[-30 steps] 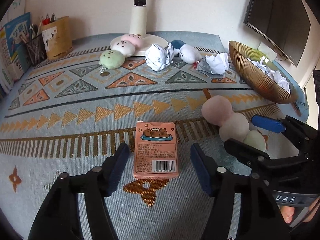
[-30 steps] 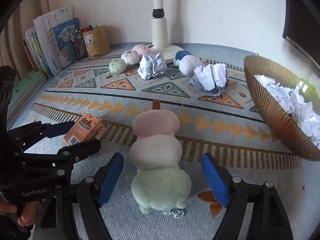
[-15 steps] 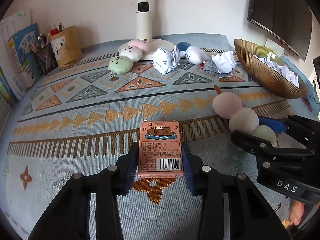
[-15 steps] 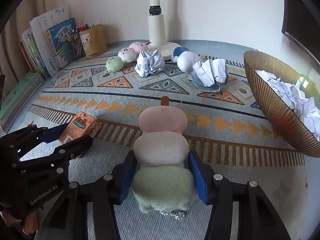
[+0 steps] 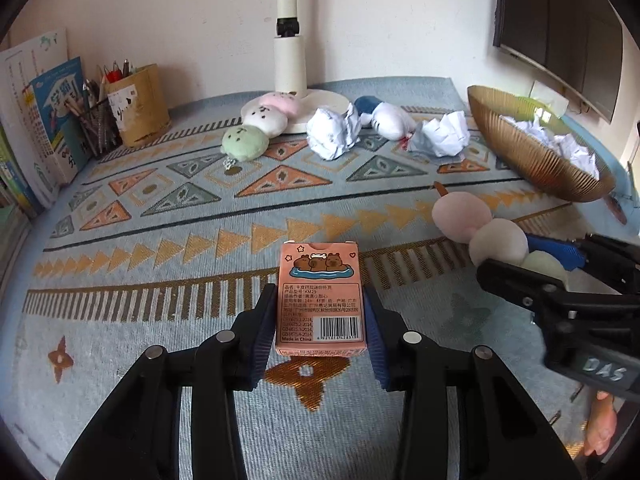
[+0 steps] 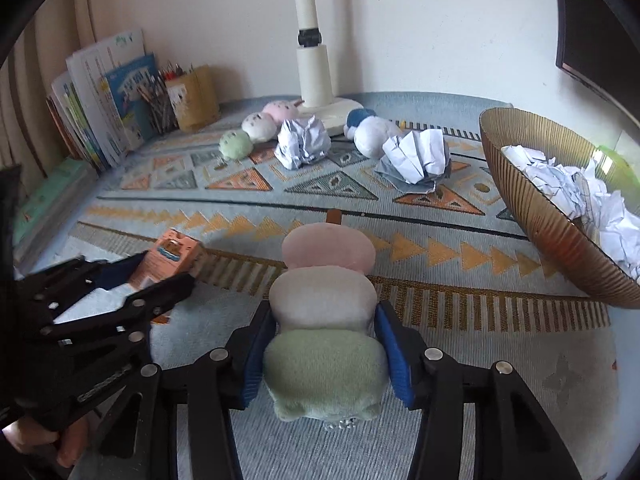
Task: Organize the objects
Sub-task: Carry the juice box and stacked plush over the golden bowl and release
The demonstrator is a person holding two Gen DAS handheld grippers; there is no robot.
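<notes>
Both pairs of jaws have closed in since a second ago, when they stood wide on either side of their targets. Now the left gripper (image 5: 320,332) is clamped on the small salmon-pink cardboard card box with the capybara print (image 5: 320,300), blue pads flat against its two long sides, the box low over the patterned blue woven rug (image 5: 160,240), near the front edge. Whether it has left the rug, I cannot tell.

Over on the other side, the right gripper (image 6: 326,344) squeezes the three-ball plush dango skewer, pink, white and green (image 6: 326,300), pinching where the white and green balls meet. It lies lengthwise along the fingers, pink ball and brown stick tip pointing away.

For a clean lift, I'd say: keep the box square between the pads and raise it straight, because the smooth card could pivot if tilted. The plush is soft and will sag at the pink end, so hold firm and lift slowly.

Beyond them lie two crumpled white paper balls (image 6: 304,144), a second dango plush (image 5: 256,128) by the cream lamp base (image 5: 316,102), a blue-and-white plush (image 6: 370,130), and a ribbed amber bowl of paper scraps (image 6: 540,200) to the right, likely a destination only for the paper.
</notes>
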